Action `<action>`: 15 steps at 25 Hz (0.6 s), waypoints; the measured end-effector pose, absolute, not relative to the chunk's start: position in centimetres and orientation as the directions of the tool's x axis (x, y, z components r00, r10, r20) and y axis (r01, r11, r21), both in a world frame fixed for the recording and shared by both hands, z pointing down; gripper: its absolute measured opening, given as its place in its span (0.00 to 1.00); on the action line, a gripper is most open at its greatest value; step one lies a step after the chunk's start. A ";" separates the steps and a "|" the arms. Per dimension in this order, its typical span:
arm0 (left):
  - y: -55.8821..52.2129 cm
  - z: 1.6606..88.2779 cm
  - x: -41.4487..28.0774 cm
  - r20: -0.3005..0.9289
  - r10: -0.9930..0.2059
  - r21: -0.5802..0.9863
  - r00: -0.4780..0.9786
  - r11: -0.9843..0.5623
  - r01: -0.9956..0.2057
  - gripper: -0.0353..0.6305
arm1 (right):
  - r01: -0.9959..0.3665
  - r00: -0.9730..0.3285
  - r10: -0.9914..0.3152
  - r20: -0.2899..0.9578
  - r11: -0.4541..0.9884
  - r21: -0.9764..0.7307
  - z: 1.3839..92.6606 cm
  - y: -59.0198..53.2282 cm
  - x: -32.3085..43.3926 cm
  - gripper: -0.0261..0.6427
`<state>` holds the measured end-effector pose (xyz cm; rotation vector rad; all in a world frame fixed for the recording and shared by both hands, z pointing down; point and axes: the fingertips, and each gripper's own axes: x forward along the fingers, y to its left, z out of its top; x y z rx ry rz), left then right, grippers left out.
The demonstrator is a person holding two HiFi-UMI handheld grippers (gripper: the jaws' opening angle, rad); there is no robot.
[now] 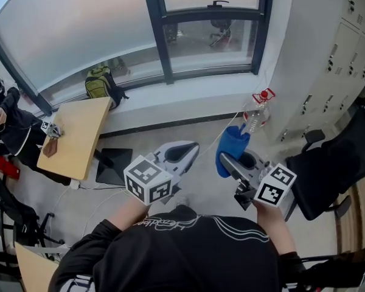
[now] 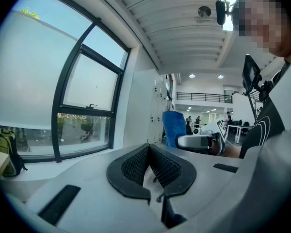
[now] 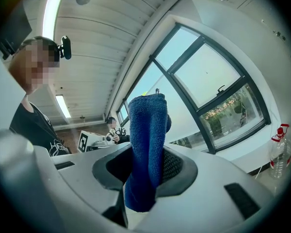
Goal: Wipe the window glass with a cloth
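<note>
A folded blue cloth stands up between the jaws of my right gripper, which is shut on it. In the head view the blue cloth sticks out ahead of the right gripper, well short of the window glass. My left gripper hangs beside it, shut with nothing held; its black pads meet in the left gripper view, where the cloth shows to the right. The window glass with dark frames fills the far side.
A spray bottle with a red cap stands on the floor by the sill, near grey lockers. A wooden table sits left, a backpack by the window, a black office chair to the right.
</note>
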<state>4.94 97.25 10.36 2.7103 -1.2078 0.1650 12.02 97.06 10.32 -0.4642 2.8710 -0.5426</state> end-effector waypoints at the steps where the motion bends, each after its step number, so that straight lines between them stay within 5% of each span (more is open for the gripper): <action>1: 96.8 10.8 4.5 0.174 -0.729 0.109 0.662 -0.654 -0.749 0.06 | -0.265 -0.937 -0.331 -0.116 0.886 -0.381 10.7 96.5 11.6 0.19; 15: 77.3 20.5 -13.6 0.254 -0.781 0.281 0.571 -0.506 -0.816 0.06 | -0.246 -0.959 -0.284 -0.006 0.841 -0.483 19.8 77.1 -5.3 0.19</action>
